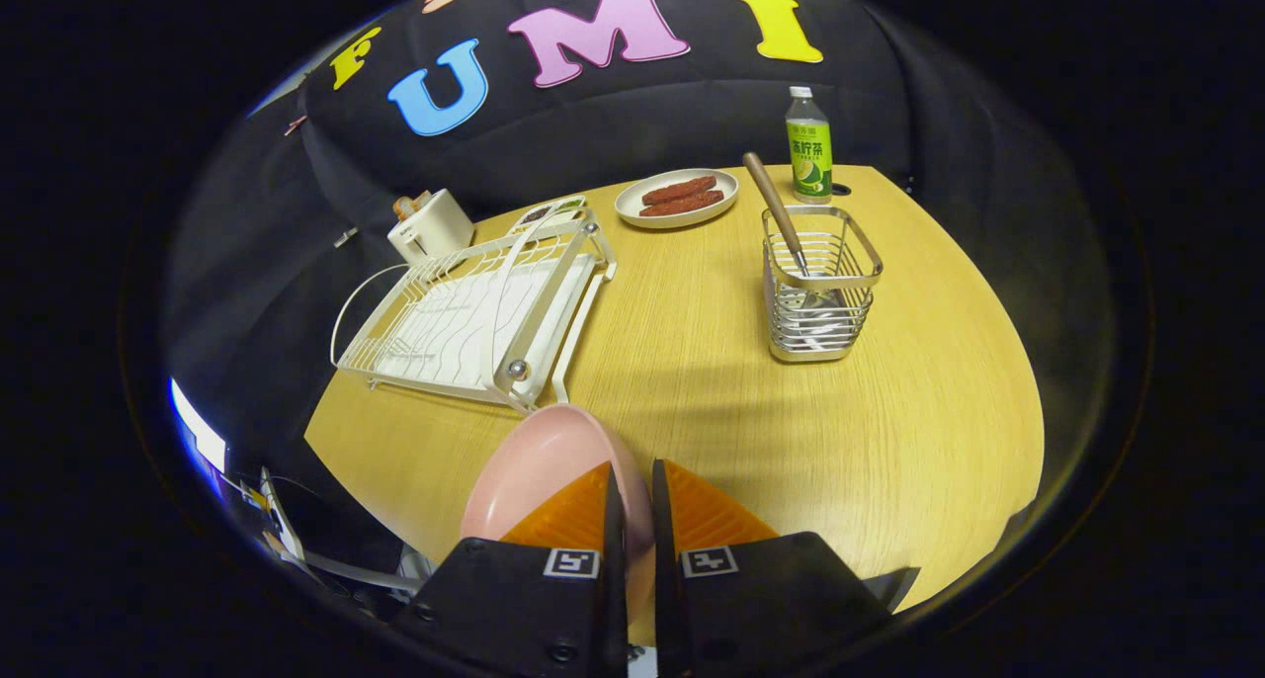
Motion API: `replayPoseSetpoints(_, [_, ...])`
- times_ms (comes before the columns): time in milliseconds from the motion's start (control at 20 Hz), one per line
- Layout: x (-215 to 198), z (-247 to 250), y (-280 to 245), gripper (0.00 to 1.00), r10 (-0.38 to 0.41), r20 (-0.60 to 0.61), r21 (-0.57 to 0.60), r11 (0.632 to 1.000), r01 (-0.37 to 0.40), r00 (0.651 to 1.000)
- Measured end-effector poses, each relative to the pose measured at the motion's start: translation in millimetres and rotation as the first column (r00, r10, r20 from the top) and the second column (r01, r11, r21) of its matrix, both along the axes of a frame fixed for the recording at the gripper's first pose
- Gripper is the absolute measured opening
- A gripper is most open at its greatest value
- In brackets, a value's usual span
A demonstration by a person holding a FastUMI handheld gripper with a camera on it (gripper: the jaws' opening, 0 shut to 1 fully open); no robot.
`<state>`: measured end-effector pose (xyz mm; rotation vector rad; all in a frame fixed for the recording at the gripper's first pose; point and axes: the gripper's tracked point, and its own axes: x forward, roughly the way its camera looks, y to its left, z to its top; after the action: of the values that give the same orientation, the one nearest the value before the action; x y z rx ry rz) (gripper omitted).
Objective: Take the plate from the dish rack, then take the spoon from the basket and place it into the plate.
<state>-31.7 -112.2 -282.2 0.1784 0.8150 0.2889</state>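
With the gripper (632, 490) fingers clamped on the pink plate (539, 461) rim, clear of the dish rack (474, 312), the next move is judged to be setting it down beside the rack.

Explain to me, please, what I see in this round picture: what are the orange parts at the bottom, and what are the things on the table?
The picture comes from a camera that rides on a hand-held tool, looking forward along its two fingers. A person carries this tool; no robot arm is involved. The orange parts are the tongs of the tool. They are closed on the rim of a pink plate, with one finger on each side of it, so the plate is held just above the wooden table.

Beyond the plate stands a white dish rack. To the right of it is a wire basket with a spoon standing inside, handle up. Farther back are a white plate with sausages, a green bottle and a small white toaster.
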Motion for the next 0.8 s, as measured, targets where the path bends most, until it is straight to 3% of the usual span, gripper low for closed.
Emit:
replayPoseSetpoints(200, [6,-22,-3,0.16,0.084,-0.011,0.013,0.996,-0.084,0.996])
replayPoseSetpoints(350, [18,-18,-11,0.17,0.097,0.025,0.029,0.995,-0.098,0.995])
replayPoseSetpoints(400, [21,-13,-17,0.25,0.097,0.039,0.021,0.995,-0.098,0.995])
replayPoseSetpoints(550, [36,23,-37,0.62,0.089,0.153,0.005,0.996,-0.091,0.984])
replayPoseSetpoints(700, [58,74,-56,0.99,0.092,0.324,-0.055,0.995,-0.078,0.942])
replayPoseSetpoints(800, [74,108,-60,0.98,0.088,0.418,-0.083,0.995,-0.059,0.904])
